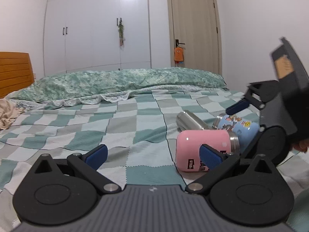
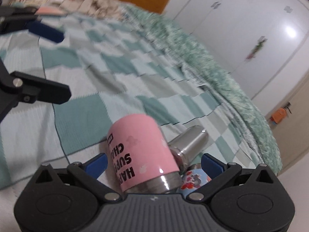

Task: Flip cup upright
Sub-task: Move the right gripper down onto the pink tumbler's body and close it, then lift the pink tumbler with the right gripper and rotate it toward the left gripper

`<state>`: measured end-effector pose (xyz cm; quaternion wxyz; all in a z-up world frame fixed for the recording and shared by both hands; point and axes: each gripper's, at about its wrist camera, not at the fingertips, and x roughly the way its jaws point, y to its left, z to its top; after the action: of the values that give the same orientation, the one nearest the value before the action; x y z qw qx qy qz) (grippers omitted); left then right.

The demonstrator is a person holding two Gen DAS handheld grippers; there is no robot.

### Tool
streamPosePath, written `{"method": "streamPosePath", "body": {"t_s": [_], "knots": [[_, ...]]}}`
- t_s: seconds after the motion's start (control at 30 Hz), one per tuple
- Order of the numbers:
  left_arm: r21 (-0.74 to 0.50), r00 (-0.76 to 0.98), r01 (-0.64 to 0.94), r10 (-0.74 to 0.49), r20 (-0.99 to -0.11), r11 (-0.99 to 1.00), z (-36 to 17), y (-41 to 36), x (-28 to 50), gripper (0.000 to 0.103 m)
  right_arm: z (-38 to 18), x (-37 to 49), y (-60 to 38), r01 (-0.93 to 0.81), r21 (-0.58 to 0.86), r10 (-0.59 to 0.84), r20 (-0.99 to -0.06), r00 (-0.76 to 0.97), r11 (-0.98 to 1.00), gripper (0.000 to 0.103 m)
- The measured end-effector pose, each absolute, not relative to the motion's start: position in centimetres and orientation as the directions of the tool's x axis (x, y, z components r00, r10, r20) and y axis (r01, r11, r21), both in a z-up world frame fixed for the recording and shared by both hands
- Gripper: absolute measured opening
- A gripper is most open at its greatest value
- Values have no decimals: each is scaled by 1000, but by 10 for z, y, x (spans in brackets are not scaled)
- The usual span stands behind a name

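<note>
The right claw [image 2: 153,163] is spread wide around the toppled pink steel-rimmed cup [image 2: 143,151] at 12 o'clock, nothing gripped, ready to close for righting, while the left claw [image 1: 152,157] is held open and empty.

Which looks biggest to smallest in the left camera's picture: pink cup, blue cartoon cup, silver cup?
1. pink cup
2. blue cartoon cup
3. silver cup
The pink one lies nearest the camera, and the other two are partly hidden, so true sizes stay unsure.

My left view is sharp and evenly lit; my right view smears, lamp glare on the wardrobe [image 2: 270,44], edges bowed.
</note>
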<state>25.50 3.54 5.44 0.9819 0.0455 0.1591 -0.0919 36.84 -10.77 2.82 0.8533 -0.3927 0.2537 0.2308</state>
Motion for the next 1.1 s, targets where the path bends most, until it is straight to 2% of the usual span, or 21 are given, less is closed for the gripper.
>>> {"method": "streamPosePath", "body": {"t_s": [0.13, 0.3, 0.4, 0.63, 1.1], "knots": [[77, 911, 231, -188, -367, 970, 38, 33, 270, 103, 12, 391, -100, -649, -555, 178, -673, 718, 520, 100], [80, 894, 270, -219, -391, 960, 30, 29, 279, 103, 2, 406, -95, -702, -509, 189, -726, 661, 499, 89], [79, 888, 286, -233, -397, 955, 28, 28, 280, 103, -10, 407, -92, -691, -558, 155, -716, 681, 460, 87], [92, 895, 282, -228, -383, 955, 34, 28, 269, 103, -11, 382, -93, -664, -636, 201, -645, 737, 392, 86], [135, 932, 228, -176, -317, 964, 86, 50, 172, 103, 41, 263, -87, -665, -666, 376, -552, 744, 339, 83]]}}
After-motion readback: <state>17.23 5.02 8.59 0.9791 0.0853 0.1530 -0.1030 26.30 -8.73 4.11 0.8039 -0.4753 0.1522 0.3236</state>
